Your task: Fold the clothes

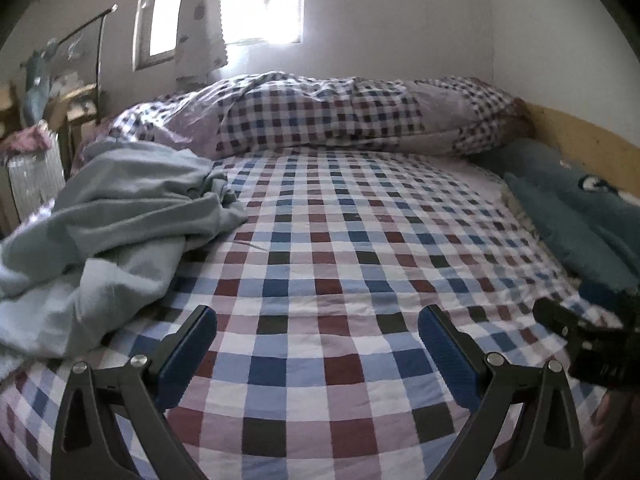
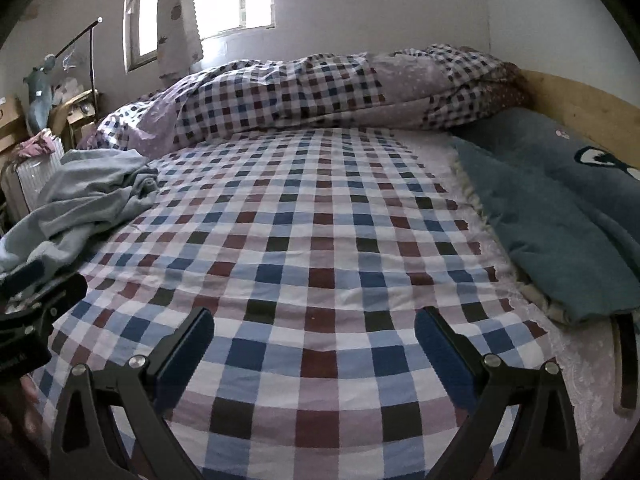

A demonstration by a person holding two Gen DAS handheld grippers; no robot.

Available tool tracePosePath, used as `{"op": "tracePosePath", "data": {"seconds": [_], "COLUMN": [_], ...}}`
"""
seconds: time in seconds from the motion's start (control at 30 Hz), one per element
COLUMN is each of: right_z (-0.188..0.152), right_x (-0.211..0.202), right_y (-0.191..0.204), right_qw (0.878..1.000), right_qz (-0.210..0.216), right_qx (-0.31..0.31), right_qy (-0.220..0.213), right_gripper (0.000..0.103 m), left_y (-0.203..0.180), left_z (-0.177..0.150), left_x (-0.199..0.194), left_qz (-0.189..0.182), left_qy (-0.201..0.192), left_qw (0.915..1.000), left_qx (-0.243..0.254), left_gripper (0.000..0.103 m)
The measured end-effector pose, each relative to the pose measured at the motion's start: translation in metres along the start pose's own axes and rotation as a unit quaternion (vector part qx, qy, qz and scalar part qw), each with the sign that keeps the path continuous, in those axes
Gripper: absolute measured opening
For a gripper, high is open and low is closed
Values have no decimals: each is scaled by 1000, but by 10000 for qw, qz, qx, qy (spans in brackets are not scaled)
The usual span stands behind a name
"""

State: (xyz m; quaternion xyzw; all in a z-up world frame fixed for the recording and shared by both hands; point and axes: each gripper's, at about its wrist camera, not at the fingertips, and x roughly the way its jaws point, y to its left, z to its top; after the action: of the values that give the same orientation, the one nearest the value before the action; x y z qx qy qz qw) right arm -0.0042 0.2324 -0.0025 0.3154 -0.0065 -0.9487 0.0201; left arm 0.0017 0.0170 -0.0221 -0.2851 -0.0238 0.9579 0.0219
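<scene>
A crumpled pale blue-grey garment (image 1: 108, 232) lies heaped on the left side of the checked bed sheet (image 1: 340, 248); the right wrist view shows the same garment (image 2: 84, 204) at far left. My left gripper (image 1: 318, 320) hovers open over the sheet, right of the garment, with nothing between its blue pads. My right gripper (image 2: 314, 320) is also open and empty above the middle of the sheet (image 2: 320, 232). Each wrist view catches the other gripper's body at its edge.
A rolled checked duvet (image 1: 320, 116) lies along the far side of the bed under a window. A folded teal blanket (image 2: 560, 216) sits at the right by the wooden headboard (image 2: 580, 108). A white suitcase (image 1: 34, 180) and cluttered shelves stand left of the bed.
</scene>
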Motion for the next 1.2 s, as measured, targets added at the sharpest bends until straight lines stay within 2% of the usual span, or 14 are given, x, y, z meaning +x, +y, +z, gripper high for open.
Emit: {"op": "tracePosePath", "data": {"seconds": [0.17,0.33,0.83,1.2], "right_z": [3,1,1,1], "right_x": [-6,-5,0,0], "right_y": [4,3,7,7], "right_qw": [9999,9999,9998,9998], "right_qz": [19,28,-155,-154], "right_qx": [-81,-109,-147,-158], "right_qy": [-100,-88,-5,11], "right_gripper": [103,103,103,103], "left_y": [-4,-7,-9,-4], "left_z": [1,2,-1,0], "left_x": [-1,-1,5,6], "left_qz": [46,-76,-138,-121], "left_qy": [-31,31,166,216], "left_qw": [10000,10000,9994,9995], "left_qx": [77,43,265,194], "left_gripper": [102,102,102,102]}}
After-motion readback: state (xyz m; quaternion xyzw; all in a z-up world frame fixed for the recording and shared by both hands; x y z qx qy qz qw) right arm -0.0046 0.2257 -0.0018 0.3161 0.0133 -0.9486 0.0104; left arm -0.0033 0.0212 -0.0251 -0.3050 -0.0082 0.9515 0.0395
